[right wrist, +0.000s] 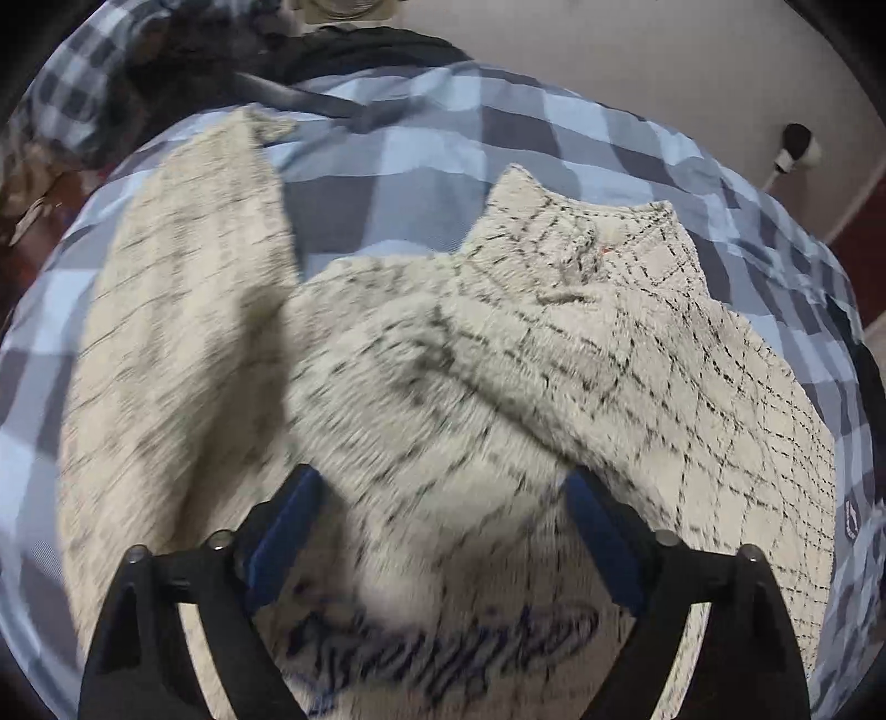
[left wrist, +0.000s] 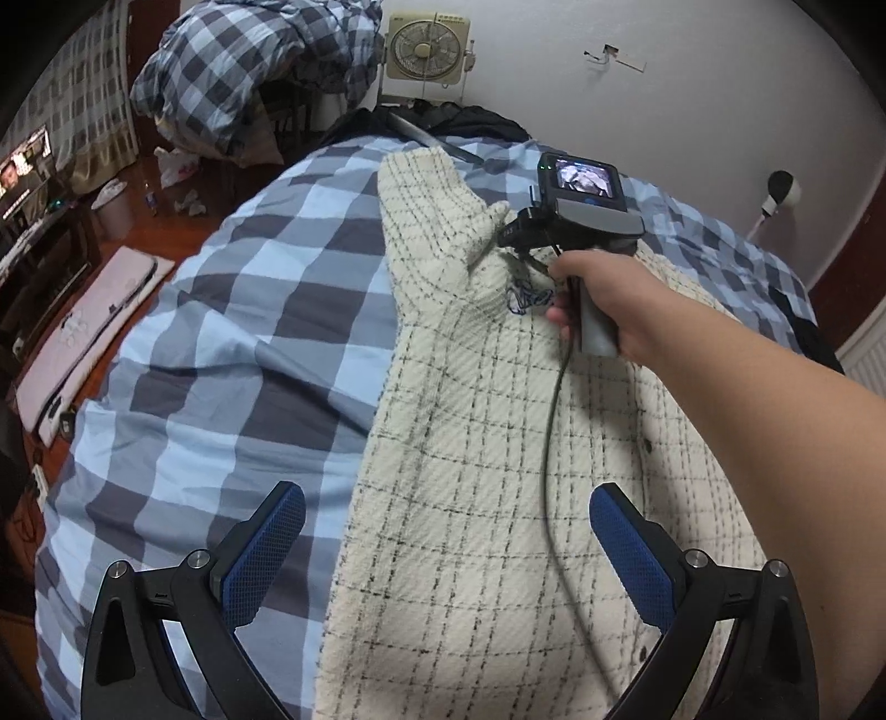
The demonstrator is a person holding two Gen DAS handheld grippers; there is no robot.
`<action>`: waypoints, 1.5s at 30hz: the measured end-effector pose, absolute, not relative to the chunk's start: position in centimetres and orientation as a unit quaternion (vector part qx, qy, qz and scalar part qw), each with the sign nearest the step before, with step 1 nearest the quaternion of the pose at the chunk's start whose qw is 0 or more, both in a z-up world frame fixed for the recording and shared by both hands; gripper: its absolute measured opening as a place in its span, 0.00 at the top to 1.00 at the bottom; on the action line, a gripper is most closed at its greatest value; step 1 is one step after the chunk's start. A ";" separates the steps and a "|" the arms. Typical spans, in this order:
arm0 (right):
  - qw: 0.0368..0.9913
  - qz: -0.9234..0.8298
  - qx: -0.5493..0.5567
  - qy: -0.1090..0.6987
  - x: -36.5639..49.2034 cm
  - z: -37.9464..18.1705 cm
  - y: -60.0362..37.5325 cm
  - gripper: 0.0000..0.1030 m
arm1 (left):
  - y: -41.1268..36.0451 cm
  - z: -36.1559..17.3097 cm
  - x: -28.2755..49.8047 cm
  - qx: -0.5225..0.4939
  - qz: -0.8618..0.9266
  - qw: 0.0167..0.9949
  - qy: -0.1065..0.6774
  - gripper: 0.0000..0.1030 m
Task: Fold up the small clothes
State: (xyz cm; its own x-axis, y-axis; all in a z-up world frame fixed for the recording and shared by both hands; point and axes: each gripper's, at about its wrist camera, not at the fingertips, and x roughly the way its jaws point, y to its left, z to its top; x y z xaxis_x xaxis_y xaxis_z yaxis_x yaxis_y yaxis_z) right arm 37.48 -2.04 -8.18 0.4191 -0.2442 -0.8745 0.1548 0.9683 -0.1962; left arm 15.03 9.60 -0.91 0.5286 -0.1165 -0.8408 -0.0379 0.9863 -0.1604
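Cream checked sweater [left wrist: 498, 443] lies spread on the bed's blue-and-grey check cover [left wrist: 221, 332], body running up the middle of the bed, 1 sleeve [left wrist: 426, 221] stretched toward the far edge by the wall. Blue script lettering [left wrist: 529, 299] sits on the chest area. Left gripper [left wrist: 448, 548] hovers over the sweater's lower part near the bed's near edge, jaws spread wide, nothing between the blue pads [left wrist: 266, 554]; its left finger is over the cover, its right finger over the knit. Right gripper [right wrist: 443, 543] is held in the person's hand [left wrist: 603, 299] above the lettering, farther up the bed, cable [left wrist: 554, 443] trailing back across the sweater. In the right wrist view its jaws stand apart, pads not pressing on anything, cloth bunched just ahead of them; view is motion-blurred. Folded collar region [right wrist: 598, 243] shows beyond the fingers. On the floor off the bed's left edge: a pink mat [left wrist: 83, 332]. A box fan [left wrist: 423, 47] stands against the far wall, a crumpled check duvet [left wrist: 249, 72] beside it.
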 end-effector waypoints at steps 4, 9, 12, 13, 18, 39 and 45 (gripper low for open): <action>0.833 -0.103 -0.044 0.542 37.6 -7.9 -2.5 0.93 | 9.4 -1.3 15.1 -0.082 -0.025 0.866 0.492 0.00; 0.875 -0.055 0.121 0.465 32.1 1.1 -9.1 0.95 | 9.7 -0.7 14.8 -0.084 -0.024 0.870 0.485 0.00; 0.885 -0.048 0.180 0.426 28.0 7.5 -13.0 0.95 | 10.1 -0.2 14.5 -0.090 -0.023 0.872 0.481 0.00; 0.888 -0.044 0.199 0.412 26.6 9.4 -14.0 0.95 | 10.2 -0.1 14.5 -0.091 -0.022 0.873 0.479 0.00; 0.876 0.019 0.329 0.352 19.9 17.8 -15.9 0.95 | 10.7 0.4 14.2 -0.091 -0.016 0.879 0.469 0.00; 0.790 -0.200 -0.017 0.580 12.0 2.1 -21.4 0.14 | 9.1 -0.4 13.8 -0.038 -0.004 0.880 0.474 0.00; 0.772 -0.222 -0.012 0.596 11.8 -1.5 -24.1 0.14 | 8.2 -1.3 14.0 -0.009 0.007 0.878 0.479 0.00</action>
